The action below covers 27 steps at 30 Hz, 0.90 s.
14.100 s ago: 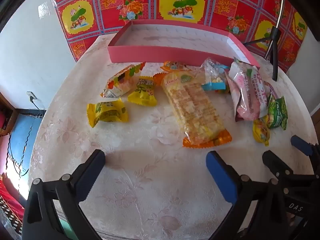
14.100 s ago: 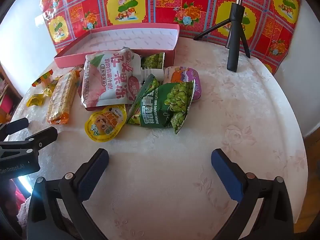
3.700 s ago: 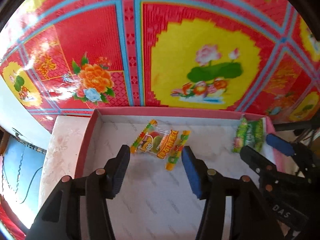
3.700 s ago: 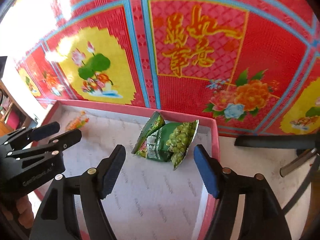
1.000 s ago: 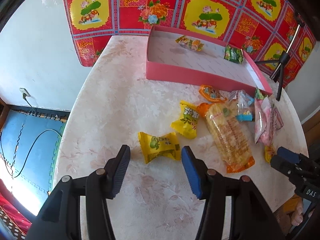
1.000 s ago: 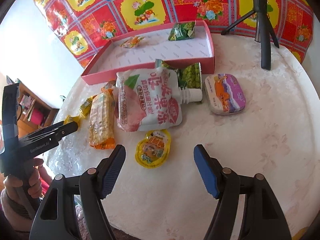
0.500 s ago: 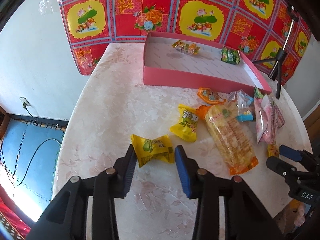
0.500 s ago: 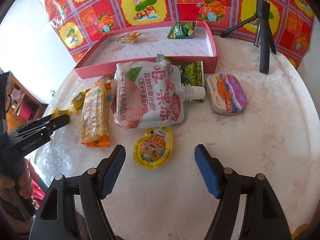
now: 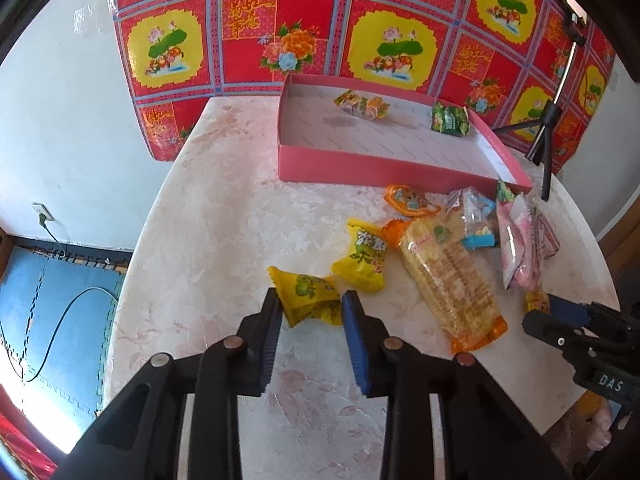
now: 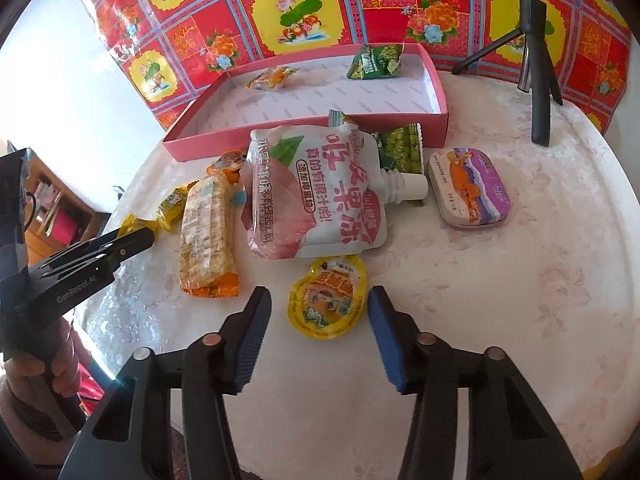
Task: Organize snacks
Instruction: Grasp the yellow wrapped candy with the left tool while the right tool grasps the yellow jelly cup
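We find the left tool closed to a narrow gap on a yellow candy packet, pads touching both crimped sides, the packet apparently resting on the tabletop. The right tool stands wide, astride a round yellow jelly cup without touching it. The pink tray, at the far edge, holds a gummy packet and a green pea bag. We judge the risk to be slippage: glossy film gripped near its end may slide out in transit, or the cup's foil rim may escape closing pads.
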Available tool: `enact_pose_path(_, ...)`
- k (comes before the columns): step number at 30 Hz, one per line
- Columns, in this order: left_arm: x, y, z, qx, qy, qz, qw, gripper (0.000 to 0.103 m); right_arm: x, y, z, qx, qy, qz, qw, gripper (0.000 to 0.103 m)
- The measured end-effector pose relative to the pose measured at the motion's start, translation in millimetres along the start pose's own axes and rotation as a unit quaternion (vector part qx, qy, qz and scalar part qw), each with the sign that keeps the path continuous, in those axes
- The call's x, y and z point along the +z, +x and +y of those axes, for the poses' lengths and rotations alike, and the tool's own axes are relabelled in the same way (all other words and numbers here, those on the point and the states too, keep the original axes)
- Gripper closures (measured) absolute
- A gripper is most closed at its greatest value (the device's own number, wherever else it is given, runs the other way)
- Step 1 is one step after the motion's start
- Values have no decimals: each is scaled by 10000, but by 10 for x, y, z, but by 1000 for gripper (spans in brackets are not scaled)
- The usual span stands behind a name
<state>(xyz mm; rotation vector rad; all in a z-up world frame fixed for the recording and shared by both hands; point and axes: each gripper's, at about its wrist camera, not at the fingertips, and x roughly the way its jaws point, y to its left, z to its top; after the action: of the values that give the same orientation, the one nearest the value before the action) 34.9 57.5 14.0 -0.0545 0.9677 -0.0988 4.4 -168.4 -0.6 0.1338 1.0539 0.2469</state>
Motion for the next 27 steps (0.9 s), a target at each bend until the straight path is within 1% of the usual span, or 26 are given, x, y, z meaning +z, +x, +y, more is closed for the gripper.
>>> enact_pose_path(6, 2, 31, -42, -9, 85, -9, 10000, 73, 3, -3, -45, 82, 114, -93, 9999, 62)
enact_pose_path(9, 22, 80, -48, -12, 31, 18, 10000, 72, 3, -9, -49, 44, 114, -109, 9999, 64)
enact_pose_path(19, -25, 82, -17, -92, -92, -50, 9999, 74, -14, -47, -51, 133, 58, -52, 9999, 65)
enact_pose_path(27, -42, -50, -87, -113, -4, -168, 9998, 74, -68, -159, -74, 267, -37, -93, 9996, 65)
